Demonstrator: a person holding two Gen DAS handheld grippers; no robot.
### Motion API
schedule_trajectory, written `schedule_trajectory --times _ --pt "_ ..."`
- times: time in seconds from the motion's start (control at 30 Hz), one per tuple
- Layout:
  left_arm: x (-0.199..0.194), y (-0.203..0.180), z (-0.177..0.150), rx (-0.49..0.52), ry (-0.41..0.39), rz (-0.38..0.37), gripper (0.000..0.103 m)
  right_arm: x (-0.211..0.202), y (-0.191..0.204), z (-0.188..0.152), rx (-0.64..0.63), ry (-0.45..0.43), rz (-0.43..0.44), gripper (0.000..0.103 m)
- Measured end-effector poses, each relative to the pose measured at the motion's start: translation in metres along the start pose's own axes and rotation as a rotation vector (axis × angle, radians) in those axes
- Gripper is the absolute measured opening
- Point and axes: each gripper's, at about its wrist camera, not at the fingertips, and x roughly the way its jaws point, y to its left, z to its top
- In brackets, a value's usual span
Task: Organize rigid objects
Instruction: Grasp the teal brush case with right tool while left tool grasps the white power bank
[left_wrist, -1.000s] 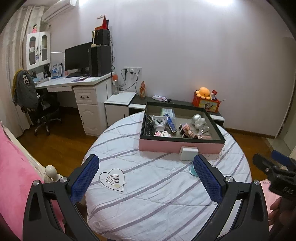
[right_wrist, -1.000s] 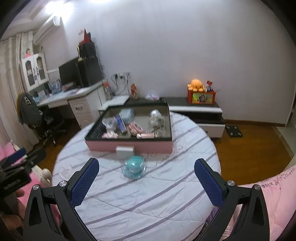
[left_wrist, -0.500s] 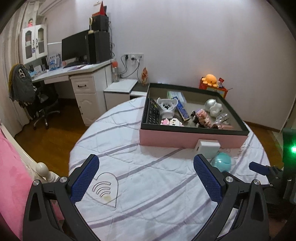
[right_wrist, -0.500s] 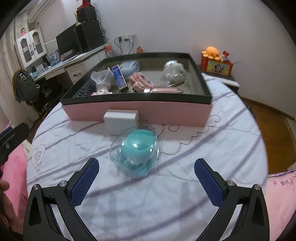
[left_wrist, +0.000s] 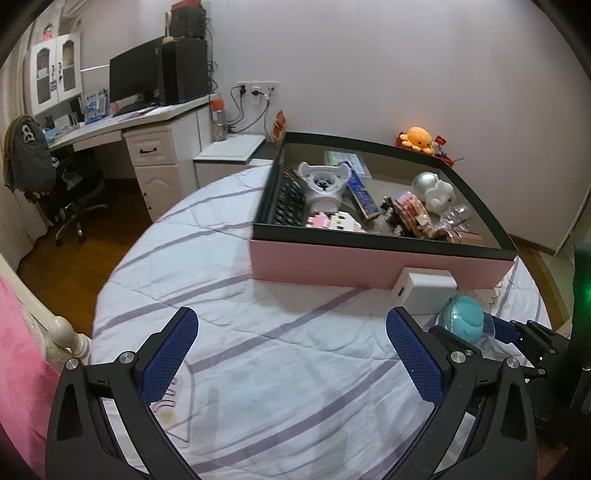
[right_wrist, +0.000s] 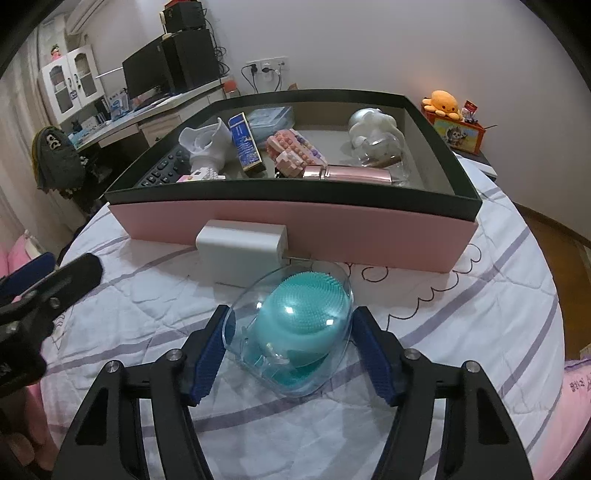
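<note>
Right wrist view: right gripper (right_wrist: 290, 341) low over the striped tablecloth (right_wrist: 461, 332), jaws closing around the teal silicone brush in its clear shell (right_wrist: 295, 332), blue pads just beside the shell at 9 and 3 o'clock, contact not certain. White rectangular block (right_wrist: 242, 249) touching the brush shell at 11 o'clock and leaning on the pink wall of the box (right_wrist: 332, 236). Inside the box, seen closely only from this side: keyboard (right_wrist: 166, 170) at the left edge, white cup-like toy (right_wrist: 207, 146), blue carton (right_wrist: 245, 142), pink brick model (right_wrist: 291, 147), rose-gold tube (right_wrist: 347, 173) along the near wall, white figure (right_wrist: 373, 127) at 1 o'clock. Left gripper's finger (right_wrist: 70, 277) at the 9 o'clock edge. Left wrist view: left gripper (left_wrist: 291, 354) spread wide, nothing between its pads, hovering over bare cloth with a heart drawing partly under its left finger. Brush (left_wrist: 463, 319) at 3 o'clock, half hidden behind the right finger, and the right gripper's dark body beyond it. Shown only here: desk (left_wrist: 122, 125) and office chair (left_wrist: 62, 184) at 10 o'clock. Against the frames a second back: both views nearer and lower to the table, box larger, right jaws narrowed from full spread, brush now between them instead of ahead.
</note>
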Motion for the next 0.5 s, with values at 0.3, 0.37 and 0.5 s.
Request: schedule_trajectory --times 0.3,0.37,0.5 --pt "0.01 -0.026 -0.001 0.029 0.018 -0.06 0.103 -0.012 -0.022 -0.002 0.003 -0.008 -0.027 0.064" --pt "0.015 -0.035 0.001 0.04 0.031 -0.074 0.103 -0.014 -0.029 -0.001 0.009 -0.011 -0.037 0.064" --pt "0.031 -0.052 0.005 0.052 0.071 -0.099 0.103 -0.014 -0.041 0.0 0.017 -0.014 -0.063 0.064"
